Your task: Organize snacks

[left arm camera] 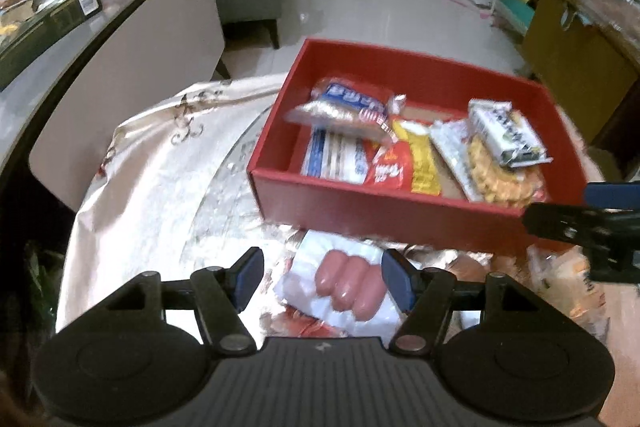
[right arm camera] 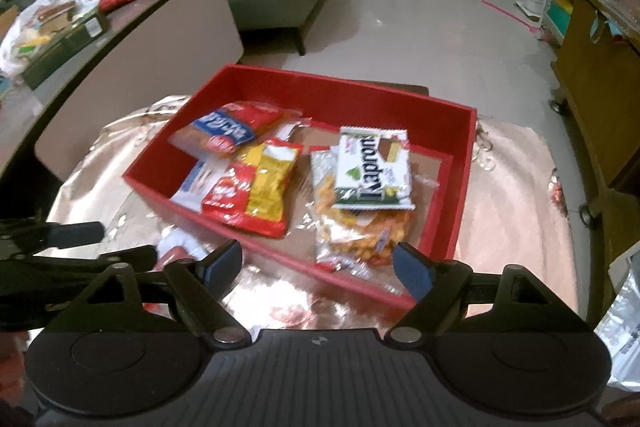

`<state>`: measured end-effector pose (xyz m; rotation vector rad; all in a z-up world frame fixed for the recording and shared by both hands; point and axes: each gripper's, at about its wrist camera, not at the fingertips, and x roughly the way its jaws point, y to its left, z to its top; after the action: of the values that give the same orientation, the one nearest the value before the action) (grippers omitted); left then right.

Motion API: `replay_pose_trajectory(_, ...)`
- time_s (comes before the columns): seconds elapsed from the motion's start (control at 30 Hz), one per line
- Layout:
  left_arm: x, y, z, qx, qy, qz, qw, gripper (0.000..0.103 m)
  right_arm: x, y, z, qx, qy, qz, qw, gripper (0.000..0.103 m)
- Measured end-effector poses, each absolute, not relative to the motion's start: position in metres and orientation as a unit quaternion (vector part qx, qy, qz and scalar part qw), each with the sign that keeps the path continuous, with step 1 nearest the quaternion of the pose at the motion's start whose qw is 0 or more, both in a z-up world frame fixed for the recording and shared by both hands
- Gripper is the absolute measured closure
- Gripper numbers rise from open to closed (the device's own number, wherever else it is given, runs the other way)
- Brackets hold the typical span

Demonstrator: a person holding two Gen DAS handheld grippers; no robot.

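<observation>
Spread on both: left gripper (left arm camera: 322,279) straddling, not pinching, clear-wrapped pack of pink sausages (left arm camera: 345,283) on shiny table cover (left arm camera: 152,187); right gripper (right arm camera: 318,267) empty. Beyond, shallow red cardboard box (right arm camera: 460,183) holding assorted snack packets (right arm camera: 256,183).

The box (right arm camera: 460,187) is plain red. In it lie a white-and-green wafer pack (right arm camera: 374,169), a red-and-yellow bag (right arm camera: 256,189) and a blue-and-red packet (right arm camera: 230,127). Near it, pink sausages (left arm camera: 348,281) sit in white wrap on a shiny silvery cloth (left arm camera: 132,195).
</observation>
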<state>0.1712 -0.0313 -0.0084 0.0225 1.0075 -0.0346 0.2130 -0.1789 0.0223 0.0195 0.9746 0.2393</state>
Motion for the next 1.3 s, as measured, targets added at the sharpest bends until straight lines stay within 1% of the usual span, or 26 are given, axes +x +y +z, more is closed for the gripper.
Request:
replay_pose_trajectory(0.1,0.171,-0.033,-0.017,0.008,0.495,-0.017,0.869,0.044,0.205,-0.176,0.021,0.002,0.469,0.122,0.875,0.016)
replay_pose_trajectory(0.13,0.172,-0.034,-0.018,0.008,0.497,-0.016,0.868,0.042,0.203,-0.175,0.02,-0.001,0.471,0.125,0.873,0.016)
replay_pose_trajectory(0.17,0.173,-0.034,-0.02,0.009,0.498,-0.015,0.867,0.04,0.201,-0.173,0.017,-0.005,0.474,0.126,0.871,0.016)
replay_pose_trajectory(0.2,0.175,-0.035,-0.023,0.009,0.501,-0.014,0.866,0.034,0.201,-0.172,0.014,-0.009,0.477,0.126,0.87,0.016)
replay_pose_trajectory(0.27,0.177,-0.033,-0.027,0.002,0.508,-0.013,0.861,0.033,0.199,-0.17,0.01,-0.016,0.482,0.126,0.867,0.013)
replay_pose_trajectory(0.5,0.186,-0.028,-0.043,-0.003,0.529,-0.004,0.849,0.032,0.191,-0.161,0.012,-0.016,0.478,0.133,0.868,0.013)
replay_pose_trajectory(0.6,0.187,-0.025,-0.049,-0.012,0.535,-0.009,0.845,0.026,0.188,-0.163,0.015,-0.012,0.475,0.133,0.87,0.013)
replay_pose_trajectory(0.73,0.19,-0.026,-0.061,-0.025,0.557,-0.021,0.83,0.022,0.182,-0.168,0.018,-0.003,0.471,0.128,0.873,0.013)
replay_pose_trajectory(0.8,0.187,-0.032,-0.064,-0.007,0.556,-0.026,0.831,0.019,0.179,-0.172,0.018,0.001,0.471,0.125,0.873,0.013)
replay_pose_trajectory(0.93,0.181,-0.044,-0.065,0.026,0.557,-0.038,0.829,0.019,0.175,-0.178,0.018,0.008,0.473,0.118,0.873,0.013)
replay_pose_trajectory(0.97,0.179,-0.045,-0.065,0.028,0.556,-0.04,0.83,0.019,0.174,-0.179,0.018,0.008,0.474,0.117,0.873,0.013)
replay_pose_trajectory(1.07,0.172,-0.046,-0.062,0.027,0.552,-0.044,0.832,0.029,0.171,-0.18,0.017,0.008,0.475,0.115,0.872,0.013)
replay_pose_trajectory(1.13,0.166,-0.046,-0.06,0.027,0.55,-0.048,0.833,0.038,0.168,-0.182,0.016,0.007,0.476,0.113,0.872,0.013)
replay_pose_trajectory(1.2,0.158,-0.046,-0.058,0.03,0.548,-0.05,0.834,0.039,0.165,-0.184,0.016,0.01,0.477,0.112,0.872,0.013)
replay_pose_trajectory(1.23,0.154,-0.046,-0.058,0.031,0.548,-0.052,0.834,0.045,0.163,-0.185,0.017,0.011,0.477,0.112,0.872,0.013)
replay_pose_trajectory(1.27,0.151,-0.047,-0.055,0.028,0.547,-0.055,0.835,0.048,0.16,-0.186,0.018,0.012,0.476,0.113,0.872,0.013)
replay_pose_trajectory(1.3,0.146,-0.047,-0.054,0.03,0.547,-0.055,0.835,0.054,0.157,-0.187,0.019,0.014,0.475,0.114,0.872,0.013)
